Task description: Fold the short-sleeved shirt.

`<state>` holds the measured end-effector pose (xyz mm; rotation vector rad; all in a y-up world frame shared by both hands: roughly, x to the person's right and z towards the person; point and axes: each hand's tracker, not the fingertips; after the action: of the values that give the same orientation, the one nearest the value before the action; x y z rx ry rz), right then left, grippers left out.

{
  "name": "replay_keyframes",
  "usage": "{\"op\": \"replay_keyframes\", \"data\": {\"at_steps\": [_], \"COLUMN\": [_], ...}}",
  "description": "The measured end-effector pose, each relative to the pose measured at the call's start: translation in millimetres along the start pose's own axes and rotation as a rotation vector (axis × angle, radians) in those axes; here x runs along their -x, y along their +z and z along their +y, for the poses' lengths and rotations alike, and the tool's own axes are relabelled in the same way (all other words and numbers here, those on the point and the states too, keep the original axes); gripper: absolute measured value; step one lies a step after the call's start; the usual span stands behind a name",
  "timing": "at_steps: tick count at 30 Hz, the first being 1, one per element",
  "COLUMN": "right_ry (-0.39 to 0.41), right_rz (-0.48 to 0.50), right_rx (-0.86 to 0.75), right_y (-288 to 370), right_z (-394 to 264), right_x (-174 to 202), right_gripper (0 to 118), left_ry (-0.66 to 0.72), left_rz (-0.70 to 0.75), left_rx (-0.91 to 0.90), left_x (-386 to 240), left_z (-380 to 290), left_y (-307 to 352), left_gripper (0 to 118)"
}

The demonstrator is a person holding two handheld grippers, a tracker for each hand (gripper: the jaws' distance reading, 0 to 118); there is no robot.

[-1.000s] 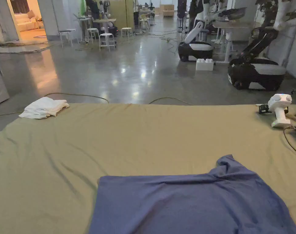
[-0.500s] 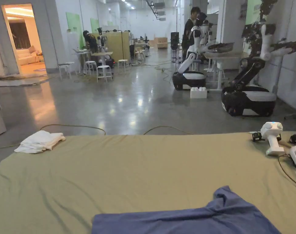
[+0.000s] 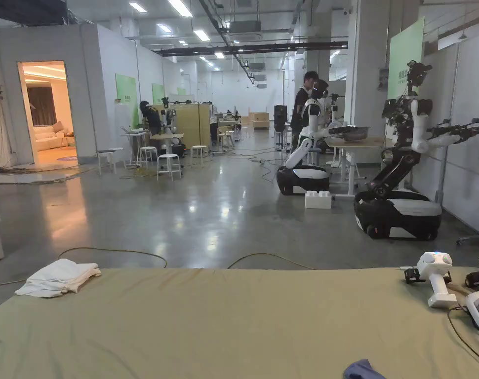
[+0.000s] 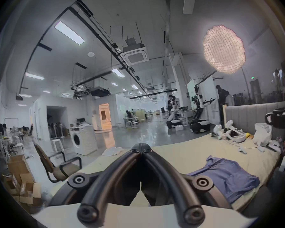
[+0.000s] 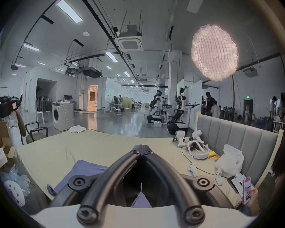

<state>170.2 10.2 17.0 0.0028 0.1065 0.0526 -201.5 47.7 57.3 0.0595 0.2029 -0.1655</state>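
Shirt (image 4: pixel 227 175), blue, lies spread flat on the bed (image 3: pixel 223 321), at its near edge, with one sleeve sticking out toward the far side. Neither claw touches it: the left gripper (image 4: pixel 141 146) and right gripper (image 5: pixel 142 148) each hover above the near edge with jaws together, tips meeting, holding nothing. I'd say folding hasn't started.

Trouble could come from that sleeve bunching if the cloth is dragged, or from a closed claw pushing the fabric into wrinkles instead of pinching it.

Further right, a cable (image 5: pixel 202 169) and white devices (image 5: pixel 197 147) crowd the headboard side and could snag. A white bag (image 5: pixel 229 160) sits there; its contents are hidden. A white cloth (image 3: pixel 58 279) rests at the far corner.
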Motion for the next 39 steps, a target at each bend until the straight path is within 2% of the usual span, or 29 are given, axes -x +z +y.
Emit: {"op": "replay_keyframes", "data": {"at_steps": [5,7,10,13,15,16,17,18,21,22,23,26,30,34,35,36,37,38,39], "right_ry": [0.016,0.008,-0.005,-0.060,-0.067,-0.057,-0.041,-0.030,-0.074,-0.092,-0.113,-0.149,-0.168,-0.186,-0.191,-0.194,-0.194,-0.191,-0.191], "right_rz": [0.019,0.026,0.028,0.049,0.056,0.048,0.044,0.038,0.054,0.052,0.049,0.033,0.007,-0.029,-0.043,-0.059,-0.068,-0.083,-0.099], "right_rx": [0.015,0.024,0.037,0.076,0.116,0.141,0.162,0.193,0.276,0.292,0.320,0.347,0.393,0.421,0.429,0.438,0.446,0.454,0.461], "right_y": [-9.5,-12.0,-15.5,-20.4,-24.5,-26.2,-27.1,-27.9,-29.5,-29.5,-30.3,-29.6,-28.3,-23.8,-23.0,-21.2,-20.2,-18.7,-17.1], "right_z": [0.5,0.3,-2.9,-11.0,-20.6,-26.4,-33.4,-40.9,-59.5,-64.3,-69.0,-80.0,-87.9,-93.9,-95.6,-96.2,-97.6,-99.2,-100.7], "right_x": [3.7,2.7,2.8,-1.6,-4.6,-4.7,-5.2,-6.0,-8.1,-9.3,-10.8,-13.6,-21.4,-34.0,-36.6,-40.0,-42.5,-45.1,-48.4], "right_gripper": [0,0,0,0,0,0,0,0,0,0,0,0,0,0,0,0,0,0,0], "left_ry": [0.021,0.089,0.109,0.142,0.226,0.281,0.331,0.334,0.289,0.285,0.294,0.365,0.428,0.428,0.432,0.426,0.421,0.410,0.390], "left_rz": [-0.014,-0.060,-0.051,-0.081,-0.178,-0.221,-0.244,-0.226,-0.208,-0.213,-0.232,-0.258,-0.187,-0.195,-0.196,-0.194,-0.201,-0.203,-0.212], "left_rx": [0.030,0.046,0.064,0.157,0.272,0.276,0.322,0.409,0.652,0.728,0.807,0.945,1.105,1.112,1.124,1.140,1.157,1.166,1.176], "left_x": [0.2,5.2,11.3,20.6,32.1,38.6,43.1,45.6,45.3,44.0,41.8,38.1,35.9,31.0,29.9,27.0,24.5,20.2,17.0], "left_z": [-0.4,-2.4,-5.6,-27.1,-53.7,-71.1,-89.6,-108.8,-174.3,-193.9,-216.2,-266.2,-305.6,-315.8,-317.7,-320.1,-321.9,-324.0,-327.2], "left_y": [-7.5,-9.7,-16.1,-30.0,-46.4,-48.5,-54.4,-61.8,-84.1,-90.1,-95.1,-108.2,-128.6,-141.3,-143.7,-146.8,-148.6,-149.4,-149.9], "left_gripper": [0,0,0,0,1,9,28,42,56,67,69,69,69,65,60,43,19,10,10]}}
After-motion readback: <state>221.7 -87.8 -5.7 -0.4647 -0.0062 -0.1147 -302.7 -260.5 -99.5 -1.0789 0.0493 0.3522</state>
